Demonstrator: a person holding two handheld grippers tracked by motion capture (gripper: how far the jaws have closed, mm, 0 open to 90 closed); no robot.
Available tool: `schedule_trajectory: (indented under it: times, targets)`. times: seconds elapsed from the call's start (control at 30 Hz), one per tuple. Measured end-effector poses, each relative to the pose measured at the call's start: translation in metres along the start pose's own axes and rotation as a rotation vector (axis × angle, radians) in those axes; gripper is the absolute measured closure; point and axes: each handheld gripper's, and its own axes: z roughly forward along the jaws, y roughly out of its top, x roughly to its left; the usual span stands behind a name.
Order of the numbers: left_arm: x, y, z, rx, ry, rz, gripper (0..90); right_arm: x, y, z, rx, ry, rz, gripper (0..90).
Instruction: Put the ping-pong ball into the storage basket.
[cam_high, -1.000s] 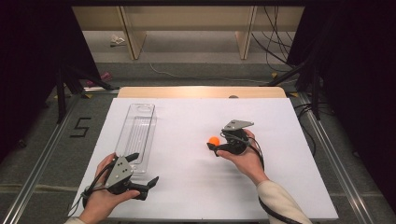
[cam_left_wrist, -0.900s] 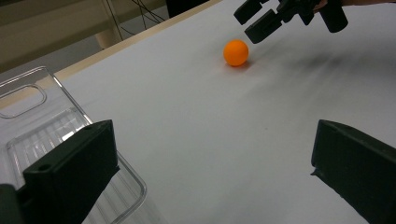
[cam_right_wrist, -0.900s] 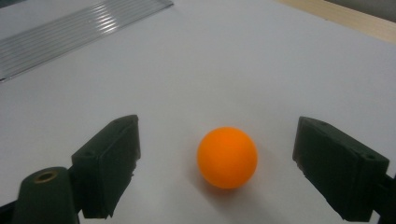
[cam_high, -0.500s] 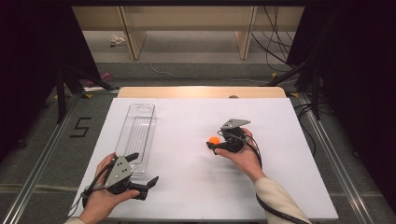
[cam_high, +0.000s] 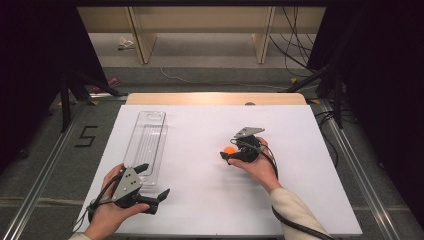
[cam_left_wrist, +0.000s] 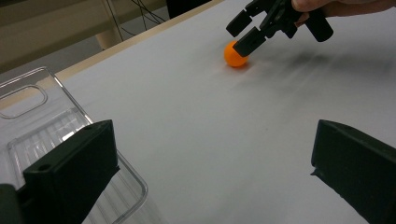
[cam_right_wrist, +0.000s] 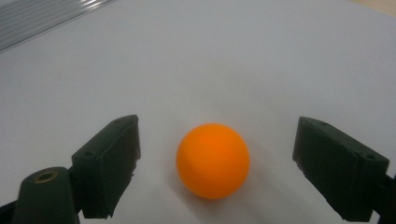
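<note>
White table (cam_high: 200, 200) covered most of the high view, with a wooden edge strip (cam_high: 215, 98) along its far side at 12 o'clock. A clear plastic tray (cam_high: 146, 145) lay lengthwise on the table's left half, around 10 o'clock from table centre, ribbed floor, handle cut-out at its far end; nothing seen in it. Left gripper (cam_high: 152, 187) sat at about 7 o'clock, held low in the person's left hand (cam_high: 107, 212), its jaws spread wide and gripping nothing; in the left gripper view one jaw overlapped the tray's near corner (cam_left_wrist: 70, 154), but contact couldn't be confirmed. Right gripper (cam_high: 227, 152) was just right of table centre, in the person's right hand (cam_high: 260, 167), pointing toward 9 o'clock. Its jaws stood wide apart, either side of the orange ball (cam_right_wrist: 213, 160). In the right gripper view there were clear gaps on both sides, so neither jaw was touching the ball; it wasn't gripped. The ball (cam_high: 229, 149) rested on the bare table surface, near centre, well apart from the tray, roughly 3 o'clock from it. The left gripper view showed the same from the side: ball (cam_left_wrist: 236, 54) on the table, the right gripper (cam_left_wrist: 245, 32) low over it with one jaw tip in front of the ball.
</note>
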Motion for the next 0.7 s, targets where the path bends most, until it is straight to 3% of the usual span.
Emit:
schedule_trajectory:
  times: [0.7]
  targets:
    - [0.0, 0.0, 0.0, 0.002, -0.001, 0.001, 0.1, -0.002, -0.002, 0.013, 0.048, -0.006, 0.001, 15.9]
